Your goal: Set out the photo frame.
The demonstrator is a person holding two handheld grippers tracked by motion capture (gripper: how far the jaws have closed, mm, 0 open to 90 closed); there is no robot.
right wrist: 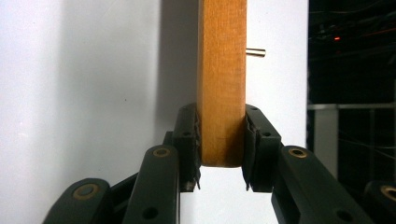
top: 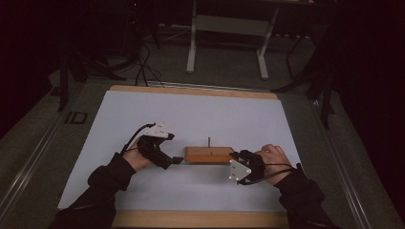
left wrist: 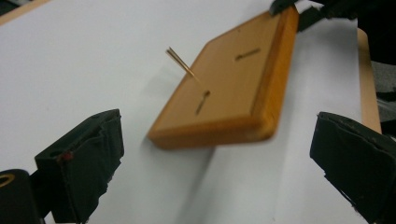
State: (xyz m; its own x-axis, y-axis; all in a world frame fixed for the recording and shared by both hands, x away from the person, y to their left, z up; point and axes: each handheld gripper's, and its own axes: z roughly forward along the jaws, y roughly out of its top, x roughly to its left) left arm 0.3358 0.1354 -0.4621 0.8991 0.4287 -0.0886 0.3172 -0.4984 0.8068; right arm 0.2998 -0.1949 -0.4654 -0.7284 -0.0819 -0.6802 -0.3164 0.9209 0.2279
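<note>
I have the wooden block (top: 208, 155) pinched at its right end in my right gripper (top: 235, 155); in the right gripper view the jaws press on both faces of the block's (right wrist: 222, 93) edge, so that side is a firm clamp. The block sits near the middle of the white table (top: 191, 114), and from the left gripper view it looks tilted up slightly off the surface at the far end, though I can't be sure how much (the frame is blurred). A thin metal pin (top: 209, 141) stands upright from the block's top face, and I see two slots cut in that face (left wrist: 247, 54).

My left gripper (top: 177, 160) hovers just beside the block's left end with its jaws spread wide and nothing between them; the pads (left wrist: 84, 163) frame the near corner of the block (left wrist: 229, 93) without touching it.

I judge this to be the steadying step: one hand holds the block while the other comes in. The next move calls for bringing the open left jaws either onto the block's free end or up to the pin (left wrist: 182, 64), squarely, without knocking the pin sideways.
</note>
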